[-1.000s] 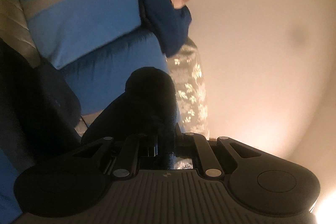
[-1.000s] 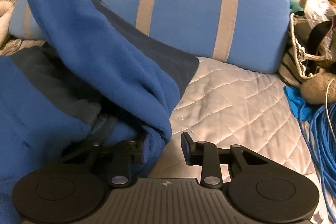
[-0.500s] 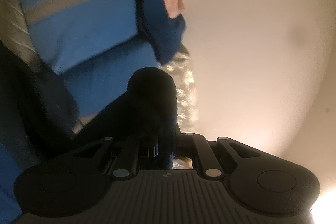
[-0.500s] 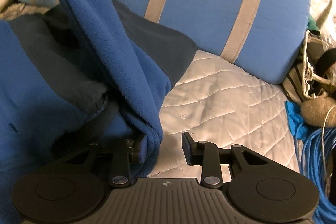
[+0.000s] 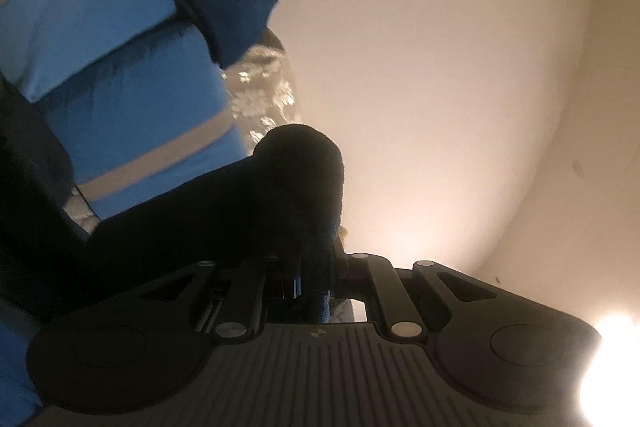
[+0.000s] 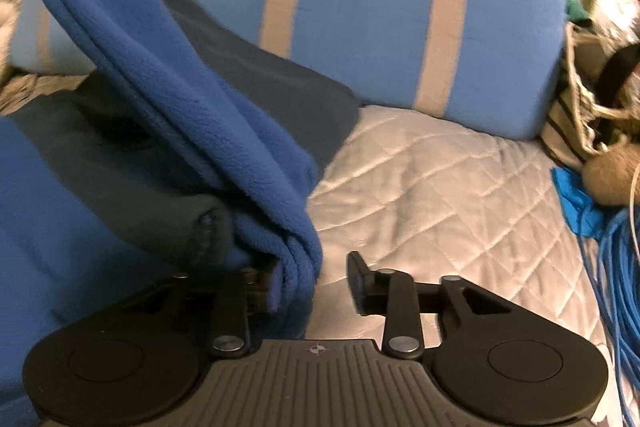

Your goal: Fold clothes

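The left gripper (image 5: 316, 279) has its jaws clamped on a bunched fold of the blue fleece garment (image 6: 192, 99), lifted off the quilted bed (image 6: 440, 187). The right gripper (image 6: 316, 283) has its jaws opening, fleece hem against the left pad only. A striped pillow (image 6: 360, 7) lies behind.

We see warm, yellowish indoor light throughout. In the left wrist view a lamp glare (image 5: 612, 359) burns white at the lower right corner and washes the wall (image 5: 440, 67) in a soft glow, while the fleece (image 5: 296, 179) held in front is backlit — nearly a black silhouette. The right wrist view is brighter and evenly lit, yet the striped pillow (image 6: 360, 7) is smeared with motion blur — both views bend at their edges.
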Available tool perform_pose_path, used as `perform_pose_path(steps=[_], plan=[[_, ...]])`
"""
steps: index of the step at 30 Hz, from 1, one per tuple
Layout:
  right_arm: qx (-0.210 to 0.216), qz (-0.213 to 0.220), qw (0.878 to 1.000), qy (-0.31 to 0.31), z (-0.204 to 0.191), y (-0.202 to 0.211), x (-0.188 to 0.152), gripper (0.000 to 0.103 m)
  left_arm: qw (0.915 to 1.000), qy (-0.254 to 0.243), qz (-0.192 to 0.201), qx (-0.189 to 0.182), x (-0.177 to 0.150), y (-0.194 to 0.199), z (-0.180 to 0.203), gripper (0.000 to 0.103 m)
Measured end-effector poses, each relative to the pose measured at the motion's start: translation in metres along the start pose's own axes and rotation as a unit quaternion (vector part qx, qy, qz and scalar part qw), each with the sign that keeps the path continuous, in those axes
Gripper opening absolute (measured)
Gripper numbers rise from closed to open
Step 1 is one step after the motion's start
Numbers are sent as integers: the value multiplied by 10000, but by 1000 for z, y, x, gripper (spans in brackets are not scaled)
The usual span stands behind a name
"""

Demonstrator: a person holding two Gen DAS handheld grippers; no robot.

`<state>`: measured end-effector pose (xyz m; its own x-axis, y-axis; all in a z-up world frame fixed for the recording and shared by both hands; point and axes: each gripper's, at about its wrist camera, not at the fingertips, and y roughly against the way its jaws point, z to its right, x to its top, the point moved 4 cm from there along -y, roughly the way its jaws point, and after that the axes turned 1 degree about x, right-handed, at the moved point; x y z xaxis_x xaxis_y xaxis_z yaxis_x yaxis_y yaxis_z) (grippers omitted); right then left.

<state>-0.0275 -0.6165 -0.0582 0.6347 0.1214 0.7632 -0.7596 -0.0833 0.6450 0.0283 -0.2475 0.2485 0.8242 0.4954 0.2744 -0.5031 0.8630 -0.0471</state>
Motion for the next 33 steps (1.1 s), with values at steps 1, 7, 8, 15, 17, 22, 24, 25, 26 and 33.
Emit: perform_pose_path(steps=[1, 7, 8, 15, 17, 22, 24, 25, 26, 33], plan=[[41, 104, 9999, 49, -4, 4, 2, 67, 10000, 11, -35, -46, -3, -4, 3, 11], [-161, 236, 9996, -55, -4, -8, 17, 69, 9997, -44, -136, -214, -8, -15, 12, 11], [-271, 255, 9993, -85, -1, -9, 17, 64, 9997, -100, -122, -165, -5, -13, 12, 11], [-726, 568, 9945, -505, 23, 8, 17, 47, 9987, -244, 105, 436, 19, 15, -19, 11], [-644, 621, 9941, -611, 25, 12, 14, 32, 9968, -280, 160, 726, 26, 31, -36, 11], [-487, 561, 9968, -309, 12, 10, 10, 13, 9892, -313, 145, 1423, 38, 76, -79, 11], [-455, 543, 9974, -157, 9, 10, 11, 12, 9855, -365, 42, 1659, 38, 96, -99, 11], [-445, 536, 9975, -111, 9, 11, 12, 12, 9831, -431, -22, 1780, 38, 105, -109, 11], [-418, 529, 9977, -96, 9, 11, 13, 12, 9802, -491, -120, 1913, 36, 114, -120, 11], [-245, 430, 9988, -37, 12, 10, 14, 13, 9370, -946, -1078, 3186, 18, 140, -204, 11]])
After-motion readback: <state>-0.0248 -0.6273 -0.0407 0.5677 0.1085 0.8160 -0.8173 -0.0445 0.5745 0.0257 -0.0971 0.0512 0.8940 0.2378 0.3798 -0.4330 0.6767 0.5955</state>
